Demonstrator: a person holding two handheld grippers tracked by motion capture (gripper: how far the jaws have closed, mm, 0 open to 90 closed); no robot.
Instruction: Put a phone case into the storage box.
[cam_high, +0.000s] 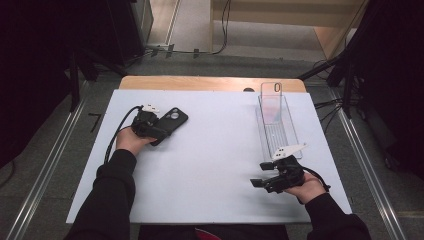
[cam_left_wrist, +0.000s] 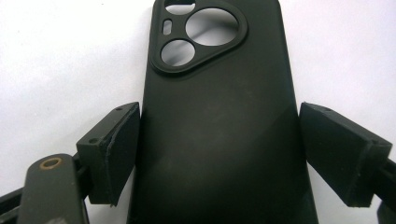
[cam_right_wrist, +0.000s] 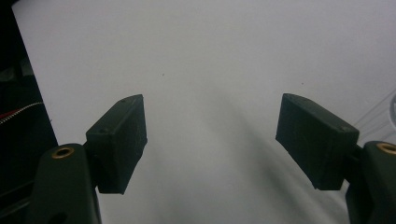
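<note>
A black phone case (cam_left_wrist: 219, 116) lies back up on the white table top (cam_high: 215, 150), its camera cut-outs at the far end. My left gripper (cam_left_wrist: 219, 154) straddles its lower half with a pad against each long side. From above, the left gripper (cam_high: 161, 132) sits at the table's left, with the black phone case (cam_high: 173, 120) reaching away to the right. At the table's front right my right gripper (cam_high: 260, 174) is held just above the surface. Its jaws stand wide apart in the right gripper view (cam_right_wrist: 210, 140), with bare table between them.
A clear plastic tray (cam_high: 277, 132) lies lengthwise at the back right, with a clear phone case (cam_high: 271, 102) leaning at its far end. Cables trail from both grippers. Dark stands and a metal floor rail flank the table.
</note>
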